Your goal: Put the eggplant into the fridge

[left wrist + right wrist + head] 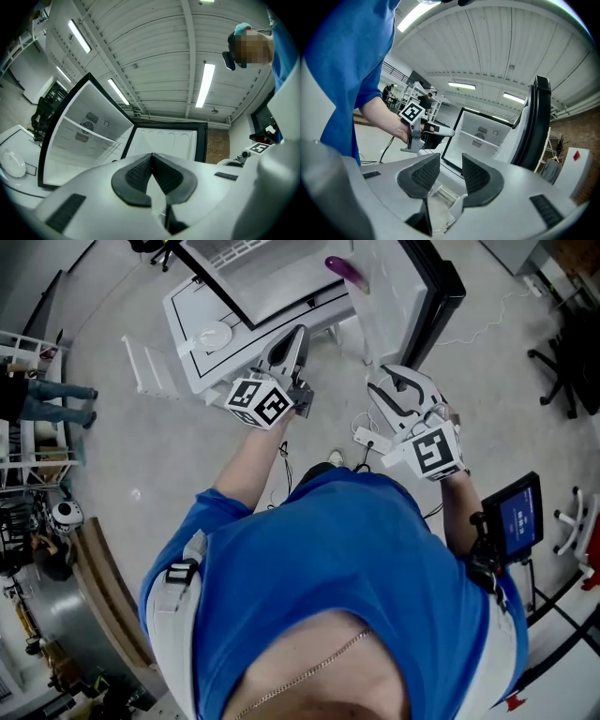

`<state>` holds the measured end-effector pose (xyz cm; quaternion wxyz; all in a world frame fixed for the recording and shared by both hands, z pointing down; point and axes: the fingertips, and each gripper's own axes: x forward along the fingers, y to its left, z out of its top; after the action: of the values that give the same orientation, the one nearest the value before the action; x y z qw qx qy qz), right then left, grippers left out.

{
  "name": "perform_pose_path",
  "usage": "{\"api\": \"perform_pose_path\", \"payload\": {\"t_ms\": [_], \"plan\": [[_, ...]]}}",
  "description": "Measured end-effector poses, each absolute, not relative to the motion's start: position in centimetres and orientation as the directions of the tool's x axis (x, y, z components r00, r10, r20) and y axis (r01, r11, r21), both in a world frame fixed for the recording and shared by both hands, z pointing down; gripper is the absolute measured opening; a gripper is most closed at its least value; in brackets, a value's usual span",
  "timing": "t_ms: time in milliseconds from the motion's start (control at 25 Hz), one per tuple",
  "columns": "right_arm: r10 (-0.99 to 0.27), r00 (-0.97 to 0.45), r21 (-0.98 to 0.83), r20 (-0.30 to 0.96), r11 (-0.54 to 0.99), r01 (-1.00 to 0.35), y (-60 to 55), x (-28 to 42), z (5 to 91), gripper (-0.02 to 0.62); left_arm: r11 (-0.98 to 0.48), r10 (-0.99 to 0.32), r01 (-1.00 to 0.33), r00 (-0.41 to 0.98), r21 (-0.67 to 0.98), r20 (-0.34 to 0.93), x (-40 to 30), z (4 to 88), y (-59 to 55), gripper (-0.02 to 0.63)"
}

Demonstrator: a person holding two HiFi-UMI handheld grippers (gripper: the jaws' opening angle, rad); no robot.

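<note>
- One eggplant [342,268] shows purple at 12 o'clock in the head view, against the inner side of the open fridge door [427,287]. Whether a door shelf holds it I cannot tell.
- At 9 o'clock of it stands the fridge [202,343], its cabinet open.
- My judgement of the step: placing looks done and shutting the door is left. Push it squarely and slowly so the eggplant does not roll off.
- At 7 o'clock of the eggplant, well apart, the left gripper [296,334] has its jaws closed together with nothing between them.
- At 5 o'clock, the right gripper [386,388] has its jaws apart, empty and touching nothing.
</note>
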<state>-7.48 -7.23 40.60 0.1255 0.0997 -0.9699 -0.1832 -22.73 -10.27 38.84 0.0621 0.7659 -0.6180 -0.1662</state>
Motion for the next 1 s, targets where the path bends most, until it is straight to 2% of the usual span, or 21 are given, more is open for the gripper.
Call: {"api": "perform_pose_path", "payload": {"t_ms": [240, 320, 1000], "plan": [[-0.209, -0.958, 0.365, 0.195, 0.923, -0.127, -7.1, -7.0, 40.7, 0.153, -0.227, -0.968, -0.931, 0.184, 0.285, -0.170, -21.2, 38.9, -8.9, 0.008], [-0.209, -0.959, 0.356, 0.191, 0.925, -0.131, -7.3, -6.9, 40.7, 0.121, -0.221, -0.970, -0.933, 0.179, 0.285, -0.166, -21.1, 38.9, -8.6, 0.009], [-0.224, -0.960, 0.332, 0.170, 0.930, -0.158, -8.1, -5.9, 40.7, 0.120, -0.208, -0.973, -0.937, 0.170, 0.281, -0.155, -20.5, 39.5, -8.4, 0.008]]}}
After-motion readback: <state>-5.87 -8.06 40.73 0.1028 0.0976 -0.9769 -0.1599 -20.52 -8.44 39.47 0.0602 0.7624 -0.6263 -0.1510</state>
